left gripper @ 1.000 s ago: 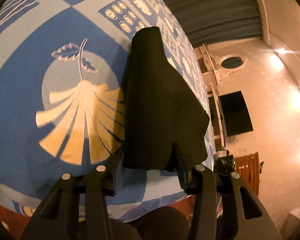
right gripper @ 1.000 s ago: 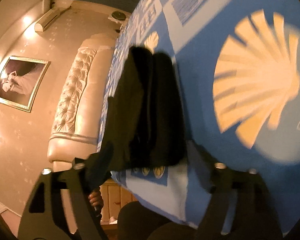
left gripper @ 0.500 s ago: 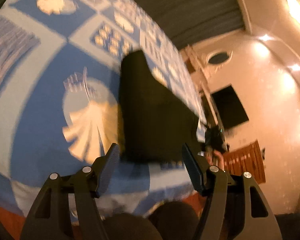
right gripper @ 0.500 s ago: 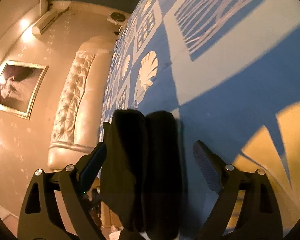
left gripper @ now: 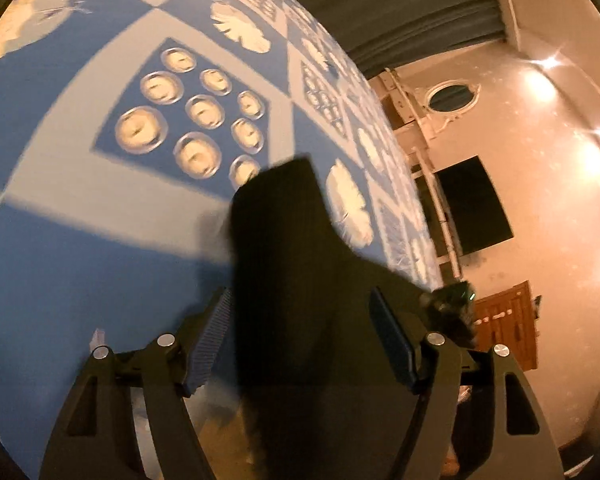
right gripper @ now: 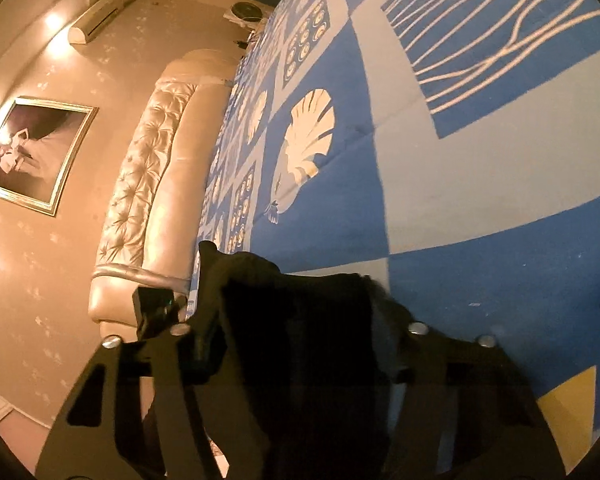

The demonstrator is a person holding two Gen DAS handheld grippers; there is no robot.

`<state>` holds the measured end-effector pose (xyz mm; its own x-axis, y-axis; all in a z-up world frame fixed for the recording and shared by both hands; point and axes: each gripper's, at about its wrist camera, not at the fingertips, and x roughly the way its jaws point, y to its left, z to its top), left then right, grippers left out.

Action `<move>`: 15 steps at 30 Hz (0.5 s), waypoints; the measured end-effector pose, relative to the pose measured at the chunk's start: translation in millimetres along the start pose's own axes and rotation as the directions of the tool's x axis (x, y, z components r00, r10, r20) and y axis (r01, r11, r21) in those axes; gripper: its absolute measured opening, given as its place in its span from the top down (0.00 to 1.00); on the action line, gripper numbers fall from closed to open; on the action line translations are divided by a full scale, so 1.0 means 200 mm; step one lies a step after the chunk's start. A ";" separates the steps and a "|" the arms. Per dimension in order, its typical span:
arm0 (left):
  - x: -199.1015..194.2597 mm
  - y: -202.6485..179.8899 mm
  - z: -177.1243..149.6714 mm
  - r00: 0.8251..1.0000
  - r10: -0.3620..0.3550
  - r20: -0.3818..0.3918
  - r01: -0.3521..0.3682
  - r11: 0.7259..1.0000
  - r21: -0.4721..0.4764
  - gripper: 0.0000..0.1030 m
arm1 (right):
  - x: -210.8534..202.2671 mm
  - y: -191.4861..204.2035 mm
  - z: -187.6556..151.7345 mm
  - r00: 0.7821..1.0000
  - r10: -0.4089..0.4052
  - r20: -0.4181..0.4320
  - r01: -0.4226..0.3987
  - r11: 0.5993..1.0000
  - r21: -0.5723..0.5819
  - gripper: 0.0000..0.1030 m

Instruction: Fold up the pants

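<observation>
Now | black pants (left gripper: 292,280) betw both tongs' fingers | L tongs (left gripper: 304,344) spread | R tongs (right gripper: 300,344) spread, touching cloth

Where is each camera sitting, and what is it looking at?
Left wrist: sits on the left gripper, looking forward over the dark folded pants on the blue shell-patterned bedspread; its two fingers show.
Right wrist: sits on the right gripper, looking over the pants toward the cream tufted headboard; its fingers show.
Both share the pants and bedspread.
</observation>
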<state>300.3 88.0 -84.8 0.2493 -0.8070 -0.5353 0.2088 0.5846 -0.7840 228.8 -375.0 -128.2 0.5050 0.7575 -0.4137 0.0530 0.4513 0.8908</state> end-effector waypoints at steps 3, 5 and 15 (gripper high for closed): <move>0.07 0.05 0.08 1.000 -0.013 -0.012 0.012 0.999 -0.053 0.31 | 0.01 -0.01 0.01 1.000 0.005 -0.002 -0.005 1.000 -0.006 0.59; 0.09 0.09 0.11 0.999 0.042 -0.009 -0.043 0.996 -0.080 0.34 | 0.01 -0.03 0.01 1.000 0.007 -0.008 -0.007 1.000 -0.008 0.63; 0.10 0.15 0.06 0.992 0.123 0.030 -0.123 0.992 -0.001 0.62 | 0.01 -0.12 0.04 0.999 0.050 -0.014 -0.050 0.999 0.015 0.69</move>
<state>322.1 90.0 -114.9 0.3014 -0.7259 -0.6182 0.1757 0.6796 -0.7122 235.7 -388.5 -149.2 0.4952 0.7856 -0.3709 0.0403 0.4057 0.9131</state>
